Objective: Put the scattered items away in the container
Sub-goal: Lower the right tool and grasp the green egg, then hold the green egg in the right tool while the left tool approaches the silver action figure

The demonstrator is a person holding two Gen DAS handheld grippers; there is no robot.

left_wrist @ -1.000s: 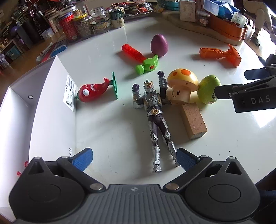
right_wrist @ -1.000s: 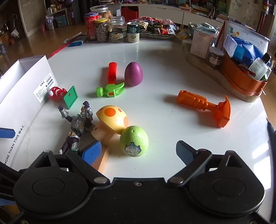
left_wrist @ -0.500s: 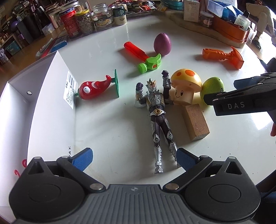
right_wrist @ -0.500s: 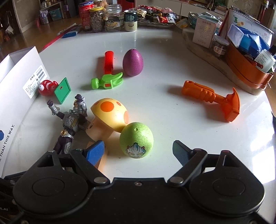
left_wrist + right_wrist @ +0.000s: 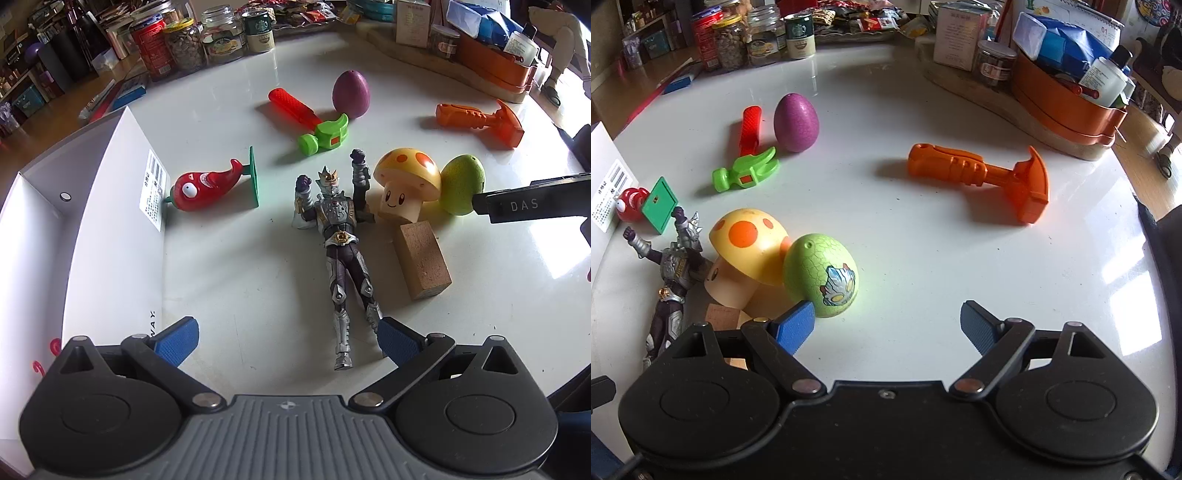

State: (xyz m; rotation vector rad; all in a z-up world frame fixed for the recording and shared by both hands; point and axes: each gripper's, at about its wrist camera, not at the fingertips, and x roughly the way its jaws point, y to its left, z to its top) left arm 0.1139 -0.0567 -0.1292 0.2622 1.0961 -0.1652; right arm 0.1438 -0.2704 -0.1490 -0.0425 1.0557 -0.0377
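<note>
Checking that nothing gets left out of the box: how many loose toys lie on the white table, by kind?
Toy eggs: 2, purple egg, green egg
Toy hammers: 2, orange hammer, red-handled green hammer
Figures: 3, red chili, yellow mushroom, armoured action figure
Wooden block: 1
Total: 8

Wooden block (image 5: 721,316) partly behind mushroom (image 5: 748,245)

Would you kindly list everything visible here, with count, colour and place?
box: 1, white, table's left edge
chili toy: 1, red, against the box
figure: 1, silver-purple, centre, lying flat
mushroom: 1, yellow, beside the figure
eggs: 2, green by the mushroom, purple further back
block: 1, wooden, in front of the mushroom
hammers: 2, green-red, orange
jars: several, far edge
tray: 1, orange, far right
left claw: open
right claw: open, near the green egg
</note>
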